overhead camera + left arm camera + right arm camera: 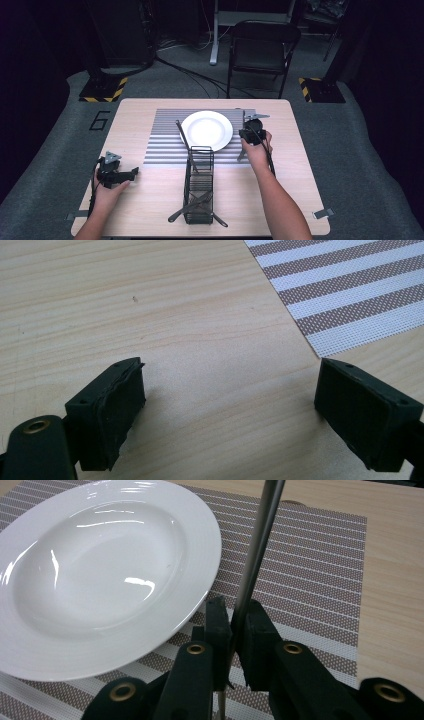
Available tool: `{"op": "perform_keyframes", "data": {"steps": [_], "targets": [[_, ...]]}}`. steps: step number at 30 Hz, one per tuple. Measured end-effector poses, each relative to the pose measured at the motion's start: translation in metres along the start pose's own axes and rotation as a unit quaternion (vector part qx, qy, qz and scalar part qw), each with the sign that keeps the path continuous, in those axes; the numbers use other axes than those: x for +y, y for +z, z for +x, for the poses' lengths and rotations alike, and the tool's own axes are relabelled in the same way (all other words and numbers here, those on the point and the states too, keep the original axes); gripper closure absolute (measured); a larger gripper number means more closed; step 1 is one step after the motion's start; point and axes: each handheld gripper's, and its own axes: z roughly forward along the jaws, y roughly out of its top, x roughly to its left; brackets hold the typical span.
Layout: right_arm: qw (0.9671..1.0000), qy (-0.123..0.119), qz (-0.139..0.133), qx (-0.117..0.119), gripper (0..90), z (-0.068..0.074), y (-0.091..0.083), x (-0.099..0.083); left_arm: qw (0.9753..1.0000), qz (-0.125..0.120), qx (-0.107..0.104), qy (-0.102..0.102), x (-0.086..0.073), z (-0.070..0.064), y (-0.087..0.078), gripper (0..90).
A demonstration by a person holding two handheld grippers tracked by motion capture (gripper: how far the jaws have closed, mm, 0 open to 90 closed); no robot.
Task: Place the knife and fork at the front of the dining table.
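A white plate (206, 130) sits on a striped placemat (162, 147) at the middle of the wooden table (295, 190). Just right of the plate, my right gripper (252, 132) is shut on a slim metal utensil handle (242, 154). In the right gripper view the handle (256, 545) rises between the closed jaws of this gripper (232, 612), beside the plate (95, 575). My left gripper (131, 173) rests at the table's left, off the mat. It is open (232, 385) over bare wood, with a corner of the placemat (350, 295) ahead.
A black wire cutlery caddy (199, 192) stands at the table's front centre with several utensils in it, their ends poking out. A dark utensil (183, 137) lies slanted by the plate's left rim. A folding chair (262, 47) stands beyond the table.
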Motion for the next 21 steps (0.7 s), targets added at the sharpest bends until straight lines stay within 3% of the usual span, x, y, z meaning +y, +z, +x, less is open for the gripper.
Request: {"op": "perform_keyframes", "data": {"steps": [11,17,21], "targets": [[0.9984,0.055,0.010,-0.005,83.4,-0.011,0.013,-0.002,1.0000,0.000,-0.001,0.001,0.000,0.000,0.000,12.7],[0.9954,0.092,0.027,-0.002,84.3,-0.019,0.019,0.001,1.0000,0.001,-0.001,0.002,0.000,0.000,0.000,12.8],[0.9944,0.101,0.032,0.000,85.3,-0.019,0.023,0.004,1.0000,0.000,-0.001,0.003,0.001,0.000,0.000,12.8]]}}
